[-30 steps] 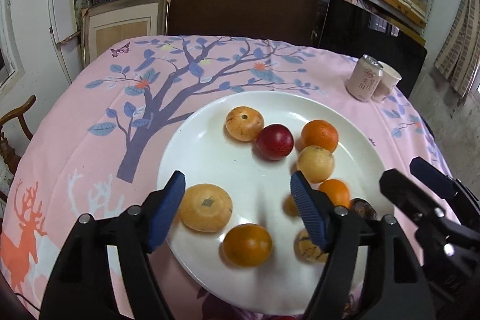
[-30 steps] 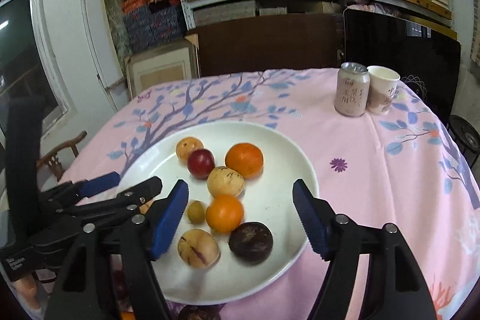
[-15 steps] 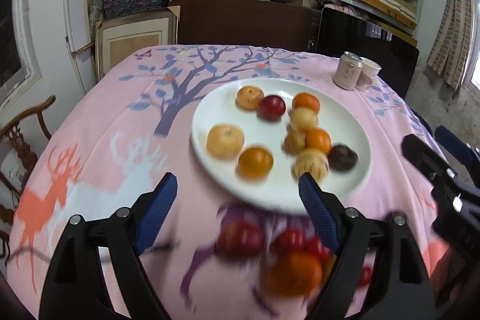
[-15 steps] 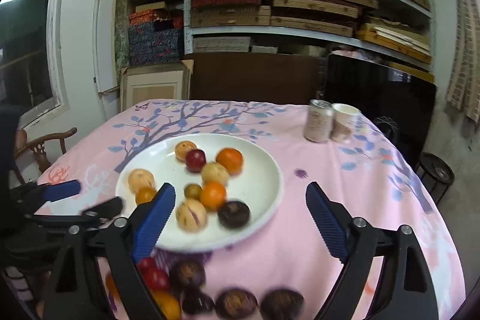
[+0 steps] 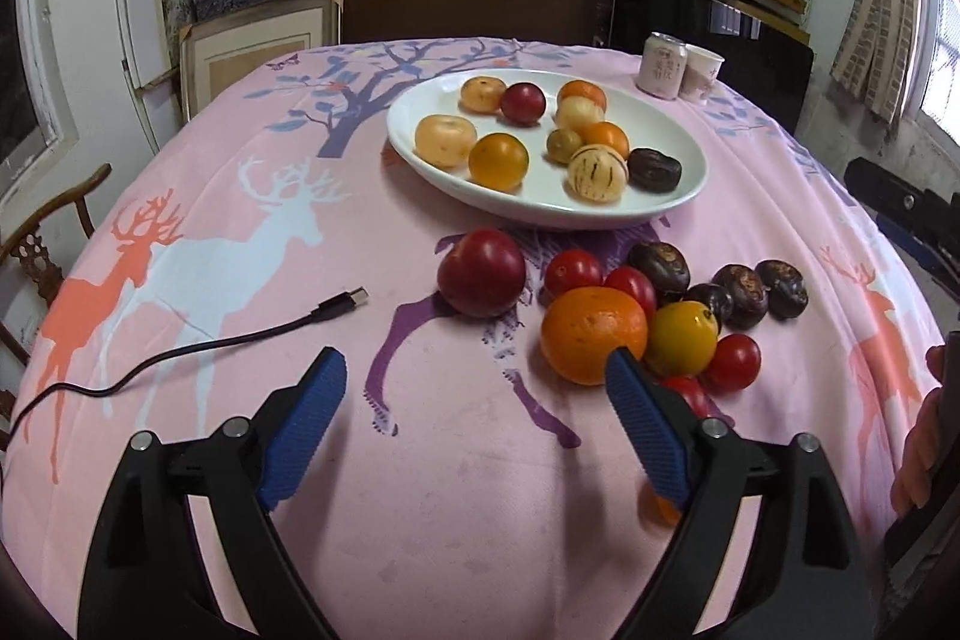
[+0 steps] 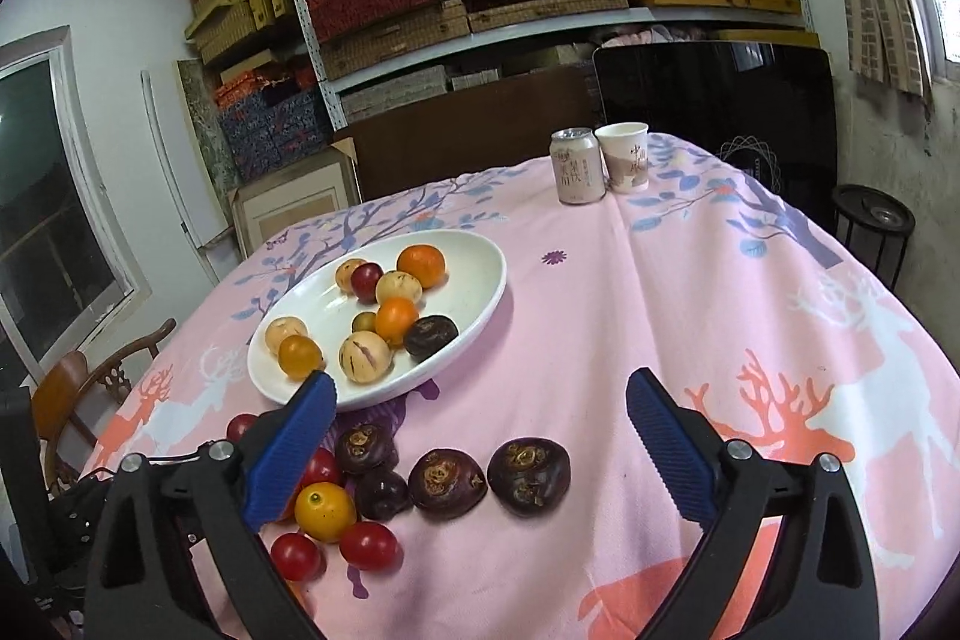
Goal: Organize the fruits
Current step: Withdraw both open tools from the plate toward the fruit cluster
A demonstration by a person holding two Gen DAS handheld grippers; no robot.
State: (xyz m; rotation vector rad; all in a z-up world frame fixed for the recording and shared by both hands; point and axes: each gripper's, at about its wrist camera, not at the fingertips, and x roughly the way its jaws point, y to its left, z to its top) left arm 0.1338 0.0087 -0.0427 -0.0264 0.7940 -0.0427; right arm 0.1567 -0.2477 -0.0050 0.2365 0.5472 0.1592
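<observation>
Loose fruit (image 5: 636, 316) heaped on desk (image 5: 198, 244) just before white plate (image 5: 690, 196): big orange, red plum, cherry tomatoes, yellow one, dark wrinkled ones. Nine pieces already seen on plate; roughly half judged still unsorted. Skins smooth and glossy, dark ones rough; plate glazed, shallow, oval-looking. Cloth soft, pink, deer print. Left hand-held gripper (image 5: 474, 424) opening wide, nothing between pads. Right hand-held gripper (image 6: 480, 448) opening wide, empty, above dark fruit. Can (image 6: 577, 166), paper cup (image 6: 625, 157) well beyond; cable (image 5: 198, 346) at left.
</observation>
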